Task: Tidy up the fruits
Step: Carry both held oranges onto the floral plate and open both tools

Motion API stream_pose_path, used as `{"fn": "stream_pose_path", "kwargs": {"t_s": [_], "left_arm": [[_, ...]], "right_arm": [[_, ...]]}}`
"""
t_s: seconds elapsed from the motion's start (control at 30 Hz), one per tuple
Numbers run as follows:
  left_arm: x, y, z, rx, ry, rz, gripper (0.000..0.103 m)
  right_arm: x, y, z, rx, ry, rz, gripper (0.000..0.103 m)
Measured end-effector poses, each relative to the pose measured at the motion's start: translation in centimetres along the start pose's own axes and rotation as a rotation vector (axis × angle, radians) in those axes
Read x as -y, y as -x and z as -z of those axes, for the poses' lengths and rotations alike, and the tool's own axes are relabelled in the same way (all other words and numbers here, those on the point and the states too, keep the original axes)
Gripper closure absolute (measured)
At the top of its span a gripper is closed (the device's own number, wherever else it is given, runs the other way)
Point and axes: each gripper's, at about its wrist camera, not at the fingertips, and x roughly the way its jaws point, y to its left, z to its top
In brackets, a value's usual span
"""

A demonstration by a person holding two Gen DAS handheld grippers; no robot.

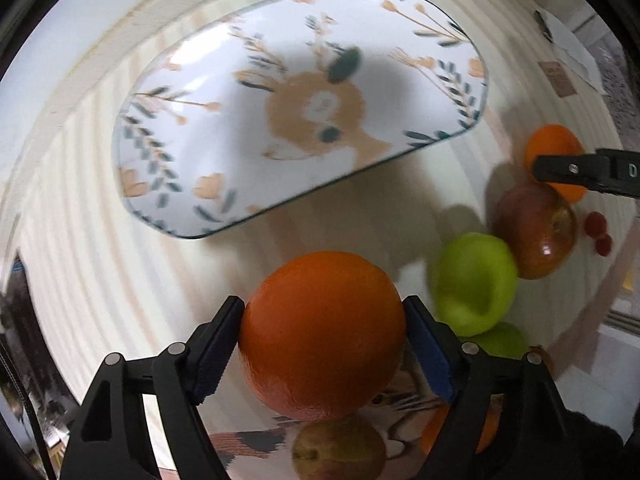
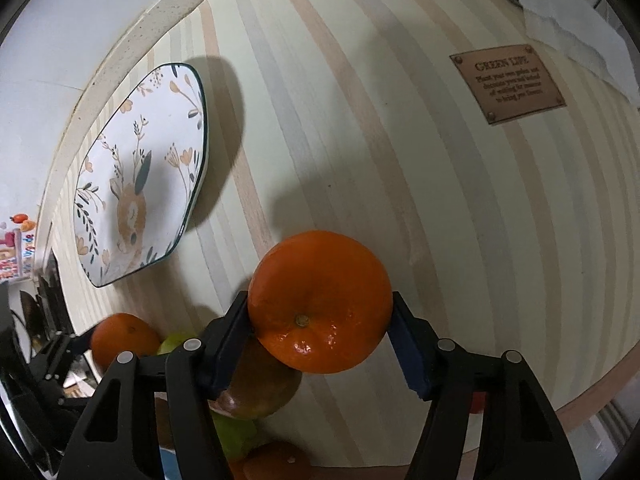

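Note:
My left gripper [image 1: 324, 336] is shut on a large orange [image 1: 322, 336] and holds it above the striped table, in front of an empty deer-print plate [image 1: 304, 136]. My right gripper [image 2: 320, 320] is shut on a second orange [image 2: 320, 300], held above the table to the right of the same plate [image 2: 140, 176]. In the left wrist view the right gripper's finger [image 1: 576, 170] crosses that orange [image 1: 554, 144]. Below the grippers lie a green apple [image 1: 474, 280], a red apple [image 1: 536, 232], small red fruits [image 1: 598, 230] and another apple [image 1: 338, 448].
A brown leather label [image 2: 508, 82] and white paper [image 2: 576, 36] lie at the far right of the striped cloth [image 2: 400, 160]. The table's curved pale edge [image 2: 120, 40] runs behind the plate. A patterned plate [image 1: 248, 440] under the fruit shows below my left gripper.

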Motion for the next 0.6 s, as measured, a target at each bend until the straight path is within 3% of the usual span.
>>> {"fn": "stream_pose_path", "kwargs": {"t_s": [0.2, 0.37, 0.5, 0.6], "left_arm": [[-2.2, 2.0, 1.2, 0.037, 0.085, 0.024, 0.024], [-3.8, 5.1, 1.2, 0.101, 0.163, 0.085, 0.024], [-4.9, 8.1, -1.6, 0.172, 0.235, 0.082, 0.024], [-6.6, 8.5, -4.9, 0.186, 0.325, 0.136, 0.024]], "right_arm": [[-0.3, 1.7, 0.3, 0.053, 0.012, -0.006, 0.035], [-2.8, 4.5, -0.1, 0.091, 0.056, -0.08, 0.035], [-5.8, 5.3, -1.3, 0.101, 0.128, -0.109, 0.035], [-8.6, 4.6, -3.1, 0.11, 0.195, -0.084, 0.035]]}}
